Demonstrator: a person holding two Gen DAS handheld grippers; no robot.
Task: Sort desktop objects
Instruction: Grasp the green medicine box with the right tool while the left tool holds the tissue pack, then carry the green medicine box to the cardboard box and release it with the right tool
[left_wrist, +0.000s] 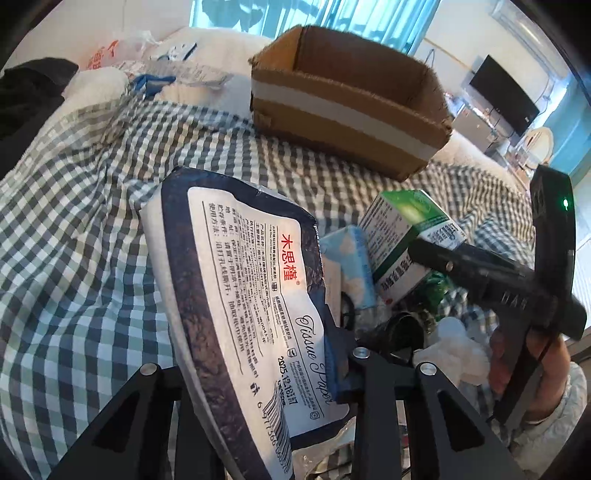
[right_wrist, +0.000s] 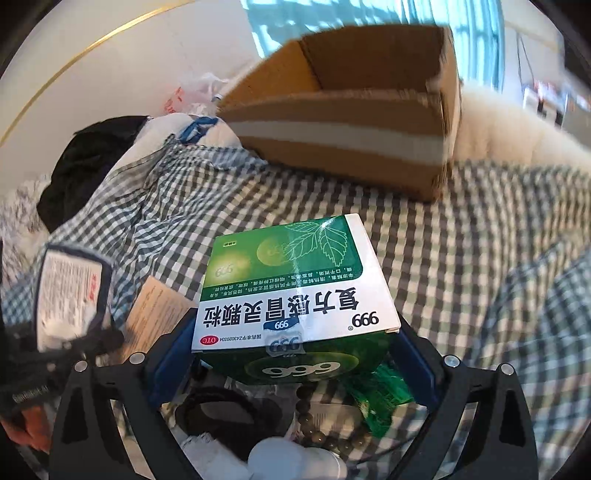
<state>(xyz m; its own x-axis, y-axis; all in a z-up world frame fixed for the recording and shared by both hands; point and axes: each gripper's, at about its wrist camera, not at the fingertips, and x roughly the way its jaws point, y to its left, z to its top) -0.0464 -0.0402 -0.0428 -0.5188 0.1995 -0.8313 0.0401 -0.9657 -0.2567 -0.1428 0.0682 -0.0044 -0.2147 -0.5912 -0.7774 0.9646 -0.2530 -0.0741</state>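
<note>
A white and dark-blue tissue paper pack (left_wrist: 243, 295) stands tilted between the fingers of my left gripper (left_wrist: 258, 350), which is shut on it above the checked cloth (left_wrist: 92, 221). The same pack (right_wrist: 70, 295) shows at the left of the right wrist view. A green and white medicine box (right_wrist: 295, 288) lies between the blue pads (right_wrist: 415, 365) of my right gripper (right_wrist: 295, 354); both pads sit against its sides. In the left wrist view the right gripper (left_wrist: 480, 273) reaches over that box (left_wrist: 410, 236). An open cardboard box (left_wrist: 347, 122) (right_wrist: 332, 147) stands beyond.
A small clutter lies under the grippers: a light-blue tissue packet (left_wrist: 351, 266), a bead bracelet (right_wrist: 314, 424), a black hair tie (right_wrist: 229, 410), a green sachet (right_wrist: 380, 402) and a brown card (right_wrist: 159, 317). Black clothing (right_wrist: 92, 158) and plastic bags (left_wrist: 110, 55) lie at the far left.
</note>
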